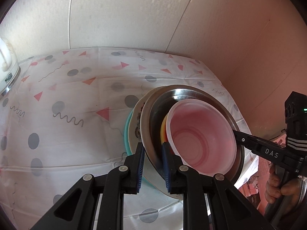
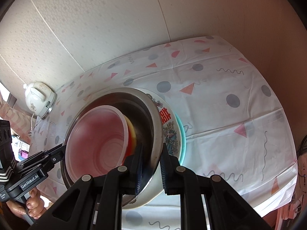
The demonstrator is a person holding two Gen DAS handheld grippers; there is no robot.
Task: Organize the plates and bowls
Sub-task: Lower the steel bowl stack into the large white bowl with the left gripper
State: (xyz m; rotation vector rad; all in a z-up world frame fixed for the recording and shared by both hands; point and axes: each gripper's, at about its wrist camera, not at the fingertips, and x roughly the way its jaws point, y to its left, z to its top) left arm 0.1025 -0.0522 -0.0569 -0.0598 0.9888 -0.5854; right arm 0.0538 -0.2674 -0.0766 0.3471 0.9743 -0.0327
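Observation:
A nested stack of dishes is held between both grippers: a teal plate (image 1: 127,132) lowest, a white patterned plate (image 2: 169,134), a steel bowl (image 1: 184,92), a yellow-red bowl (image 2: 132,134) and a translucent pink bowl (image 1: 201,134) innermost. My left gripper (image 1: 153,166) is shut on the stack's near rim in the left wrist view, blue pads on either side of the steel edge. On the opposite rim my right gripper (image 2: 152,168) is shut the same way. Each gripper shows in the other's view, the right gripper (image 1: 238,137) and the left gripper (image 2: 61,151). Whether the stack touches the table I cannot tell.
The table wears a white cloth (image 1: 76,99) with grey dots and red triangles. A white electric kettle (image 2: 38,97) stands at the table's far left corner against the wall. A person's hand (image 1: 276,184) grips the right handle. Clutter (image 2: 299,157) lies past the table's right edge.

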